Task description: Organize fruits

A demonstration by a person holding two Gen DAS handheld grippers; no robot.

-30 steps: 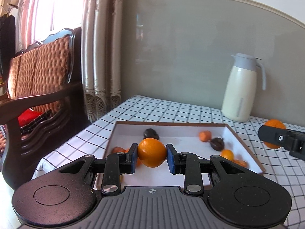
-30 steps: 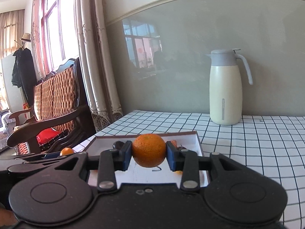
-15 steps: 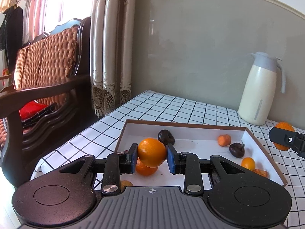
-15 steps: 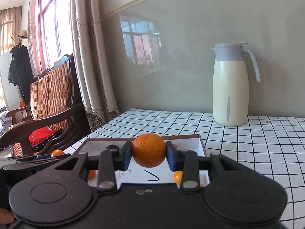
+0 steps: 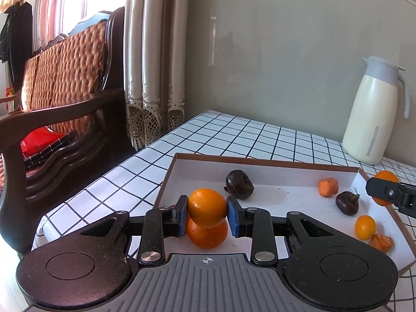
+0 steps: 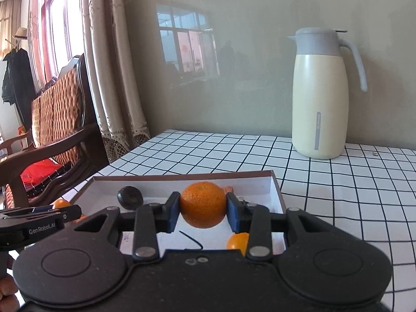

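Both fingers clamped, left gripper (image 5: 207,215) on smooth orange (image 5: 207,207), right gripper (image 6: 203,212) on dimpled mandarin (image 6: 203,208), over cardboard tray (image 5: 260,161).

A shallow white tray (image 5: 273,162) with brown edges lies flat on the table, holding loose fruit. A smooth orange (image 5: 207,207) is held above its near left corner, directly over another orange (image 5: 207,235) resting there. Two dark round fruits (image 5: 239,184) lie farther back. Small orange fruits (image 5: 364,226) sit along the right side. A pebbly mandarin (image 6: 203,208) is held over the tray's right part.
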